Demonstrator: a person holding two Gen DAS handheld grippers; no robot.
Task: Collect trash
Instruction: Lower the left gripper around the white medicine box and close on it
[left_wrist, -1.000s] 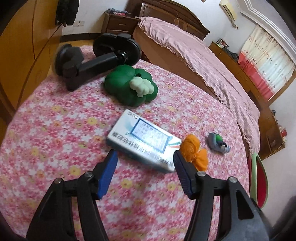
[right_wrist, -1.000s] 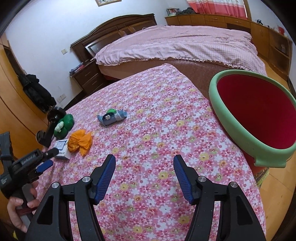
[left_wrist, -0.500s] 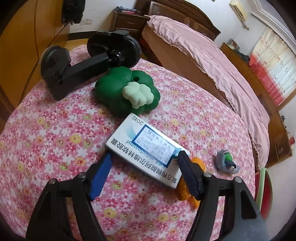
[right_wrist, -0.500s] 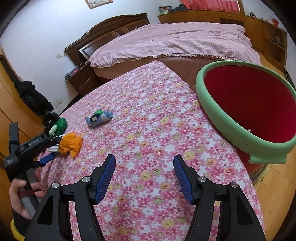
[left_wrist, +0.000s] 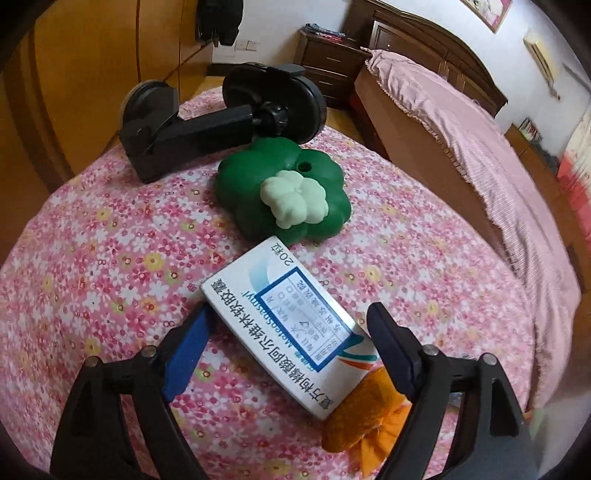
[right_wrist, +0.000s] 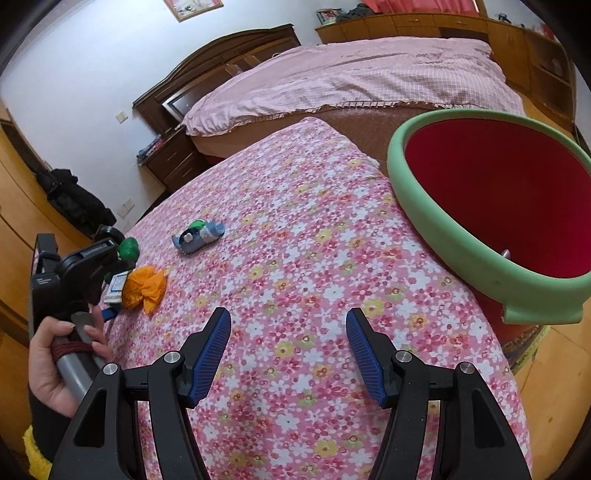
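Note:
A white and blue medicine box (left_wrist: 291, 325) lies on the floral tablecloth (left_wrist: 110, 258), between the open fingers of my left gripper (left_wrist: 291, 343); the jaws straddle it without closing. An orange crumpled wrapper (left_wrist: 358, 417) lies just beside the box under the right finger. In the right wrist view the box (right_wrist: 117, 286), the orange wrapper (right_wrist: 146, 282) and a small grey and green wrapper (right_wrist: 199, 236) lie on the table's left. My right gripper (right_wrist: 288, 350) is open and empty above the table. A red bin with a green rim (right_wrist: 443, 229) stands at the right.
A green clover-shaped toy (left_wrist: 284, 195) and a black suction mount (left_wrist: 207, 125) lie beyond the box. A bed (right_wrist: 351, 77) stands behind the table. Wooden wardrobes (left_wrist: 92, 74) are at the left.
My left gripper has moved forward and down until the medicine box sits between its fingers. My right gripper has drifted slightly, bringing the bin closer in view.

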